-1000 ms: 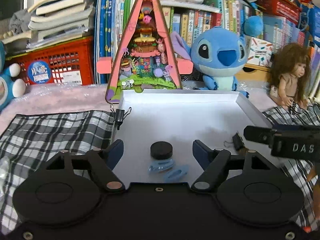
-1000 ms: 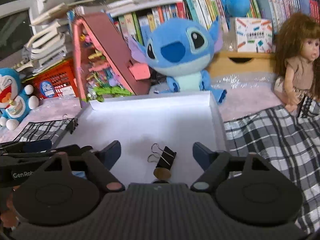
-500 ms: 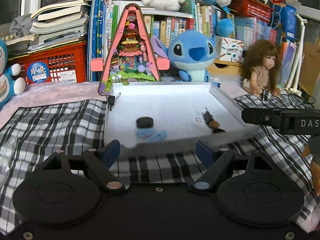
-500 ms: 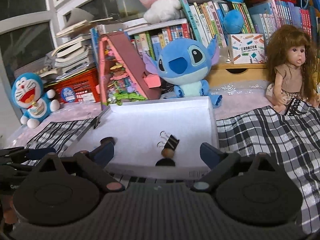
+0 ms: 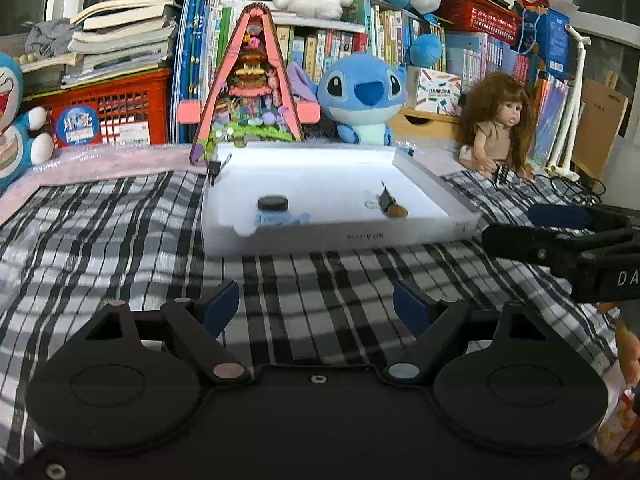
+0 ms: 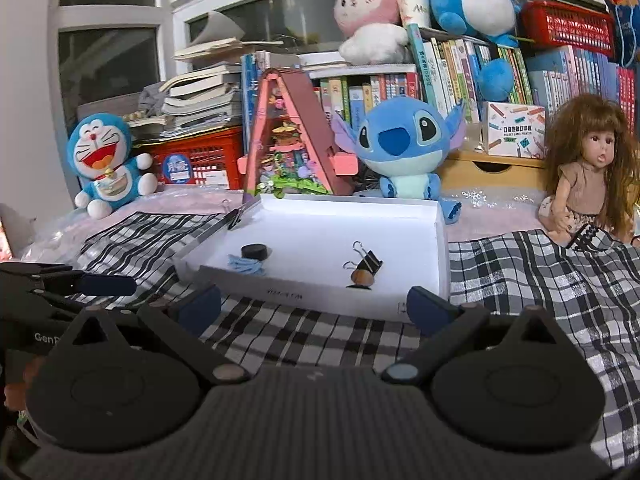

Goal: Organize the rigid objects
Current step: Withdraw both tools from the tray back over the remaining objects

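Two hand-held grippers, left hand-held gripper (image 5: 316, 300) and right hand-held gripper (image 6: 314, 306), both hanging released over checked cloth (image 5: 120, 220), right jaws just widening with nothing between, black binder clip (image 6: 366, 262), black puck (image 5: 272, 203) and blue clips (image 5: 280, 219) lying inside white tray (image 5: 340, 236).

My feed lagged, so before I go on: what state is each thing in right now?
Left gripper: fingers open, empty, jaws just widening.
Right gripper: fingers open, empty, jaws just widening.
White tray: flat on checked cloth.
Black cap: in tray.
Blue clips: in tray.
Binder clip: lying in tray.
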Available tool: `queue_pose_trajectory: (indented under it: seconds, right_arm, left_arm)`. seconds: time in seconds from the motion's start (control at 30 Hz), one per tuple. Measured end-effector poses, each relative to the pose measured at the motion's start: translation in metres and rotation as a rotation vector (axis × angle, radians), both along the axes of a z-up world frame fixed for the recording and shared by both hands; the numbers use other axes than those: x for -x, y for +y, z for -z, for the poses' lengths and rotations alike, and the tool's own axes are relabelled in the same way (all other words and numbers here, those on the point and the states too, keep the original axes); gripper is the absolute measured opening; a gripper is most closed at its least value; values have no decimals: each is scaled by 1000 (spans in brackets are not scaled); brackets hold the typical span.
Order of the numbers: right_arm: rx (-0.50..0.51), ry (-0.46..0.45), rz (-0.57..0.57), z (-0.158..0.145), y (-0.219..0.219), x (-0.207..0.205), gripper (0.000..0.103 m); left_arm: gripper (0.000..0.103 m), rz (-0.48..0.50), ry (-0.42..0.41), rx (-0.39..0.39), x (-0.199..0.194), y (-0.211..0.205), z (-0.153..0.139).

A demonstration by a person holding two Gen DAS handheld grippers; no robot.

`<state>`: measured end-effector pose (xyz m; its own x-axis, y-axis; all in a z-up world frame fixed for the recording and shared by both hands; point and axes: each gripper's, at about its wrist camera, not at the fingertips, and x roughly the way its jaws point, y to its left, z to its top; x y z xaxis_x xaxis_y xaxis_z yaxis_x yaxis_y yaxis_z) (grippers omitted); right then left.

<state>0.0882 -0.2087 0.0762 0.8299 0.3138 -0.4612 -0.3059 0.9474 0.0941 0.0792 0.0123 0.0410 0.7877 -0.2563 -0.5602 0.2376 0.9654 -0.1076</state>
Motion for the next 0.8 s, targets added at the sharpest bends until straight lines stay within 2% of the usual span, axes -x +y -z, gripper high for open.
queue_pose_trajectory:
  seconds: [0.37,0.8]
  right_arm:
    - [32,-5,17,18,-12,32,103]
    - [104,21,7,45,-15,62,103]
  left_arm:
    - [83,-10,34,10,29,10,22]
    - [83,75,12,-37,62,-4,36]
